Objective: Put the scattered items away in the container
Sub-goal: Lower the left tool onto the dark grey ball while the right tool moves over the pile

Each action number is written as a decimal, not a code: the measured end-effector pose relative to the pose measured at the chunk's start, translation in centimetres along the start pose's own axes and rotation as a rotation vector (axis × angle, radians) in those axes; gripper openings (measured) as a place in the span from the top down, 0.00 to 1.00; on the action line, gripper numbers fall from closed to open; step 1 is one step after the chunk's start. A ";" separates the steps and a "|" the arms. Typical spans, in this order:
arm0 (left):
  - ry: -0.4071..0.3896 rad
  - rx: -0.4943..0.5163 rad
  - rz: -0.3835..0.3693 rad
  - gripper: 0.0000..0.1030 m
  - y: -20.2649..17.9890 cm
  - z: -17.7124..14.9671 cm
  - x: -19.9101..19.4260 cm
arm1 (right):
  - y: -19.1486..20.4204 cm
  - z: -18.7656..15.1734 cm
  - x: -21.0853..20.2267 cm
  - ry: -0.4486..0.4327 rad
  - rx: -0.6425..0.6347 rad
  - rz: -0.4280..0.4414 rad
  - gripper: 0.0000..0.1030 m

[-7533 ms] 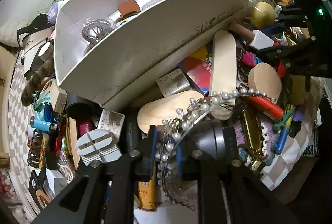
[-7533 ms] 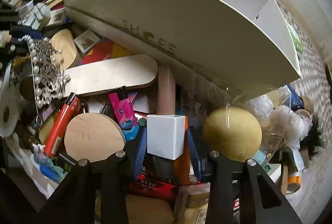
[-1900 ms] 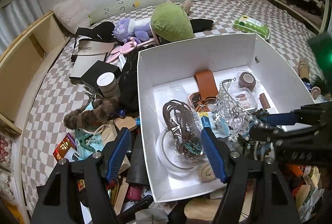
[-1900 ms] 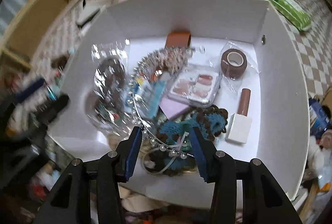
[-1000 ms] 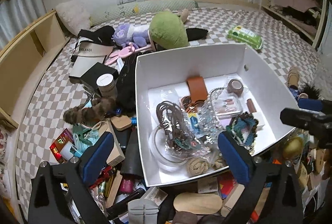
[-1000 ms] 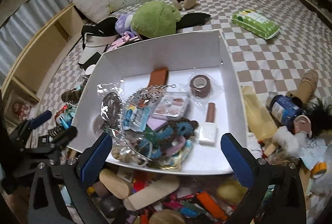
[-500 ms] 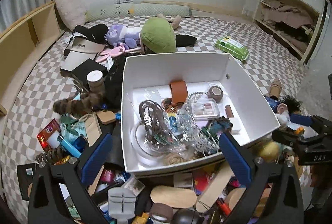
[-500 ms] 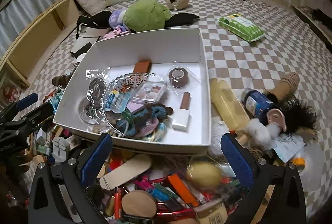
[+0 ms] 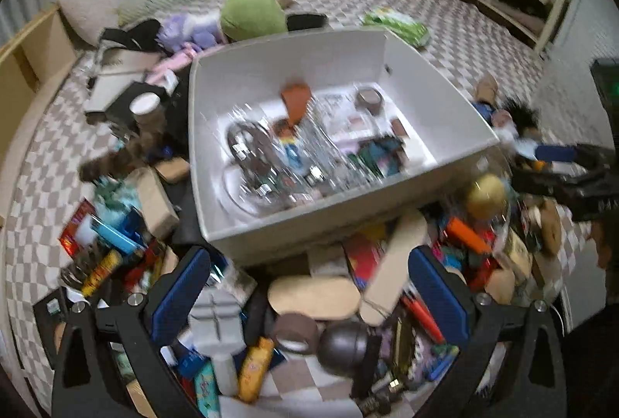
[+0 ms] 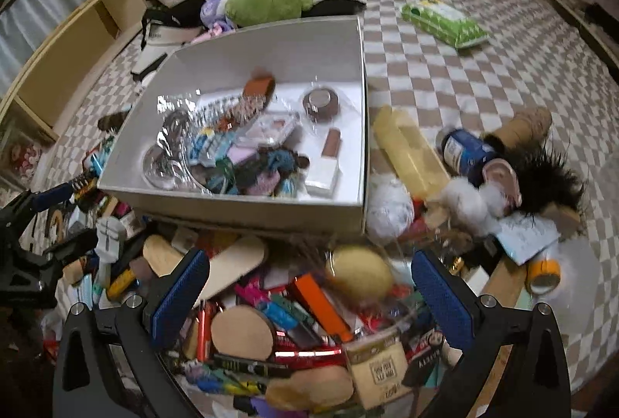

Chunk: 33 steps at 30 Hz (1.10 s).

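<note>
Left hand-held gripper (image 9: 309,286): jaws spread wide, empty, above the clutter near the box's front wall.
Right hand-held gripper (image 10: 311,288): also spread wide, nothing btwn the blue pads.
Container: white rectangular cardboard box (image 10: 247,203) on checkered floor; holds brown tape roll (image 10: 320,103), white-capped bottle (image 10: 325,168), w/ other bits too blurred to name.
Scattered items: yellow round sponge (image 10: 358,273), orange lighter (image 10: 321,302), long wooden oval board (image 10: 232,265), prob. all just outside the box front.
</note>
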State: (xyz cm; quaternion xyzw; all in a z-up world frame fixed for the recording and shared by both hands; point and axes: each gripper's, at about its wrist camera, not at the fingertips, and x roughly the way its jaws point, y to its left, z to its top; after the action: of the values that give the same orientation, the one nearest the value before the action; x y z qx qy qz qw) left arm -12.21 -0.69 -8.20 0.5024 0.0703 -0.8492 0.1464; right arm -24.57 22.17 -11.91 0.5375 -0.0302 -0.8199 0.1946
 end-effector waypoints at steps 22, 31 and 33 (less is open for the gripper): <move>0.284 -0.012 -0.149 0.18 -0.7 -5.1 4.7 | -2.6 -1.6 1.9 0.109 0.099 0.007 0.00; 0.374 -0.001 -0.181 0.35 -1.5 -6.1 6.4 | -1.6 -1.7 2.0 0.127 0.067 0.032 0.00; 0.384 0.007 -0.167 0.35 -1.6 -6.3 6.7 | -1.2 -1.8 2.1 0.124 0.044 0.030 0.00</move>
State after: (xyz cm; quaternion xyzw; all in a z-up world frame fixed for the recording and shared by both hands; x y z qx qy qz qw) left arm -10.50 1.28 -17.17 0.6479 0.1353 -0.7474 0.0577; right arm -24.06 22.83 -14.80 0.5911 -0.0442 -0.7811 0.1962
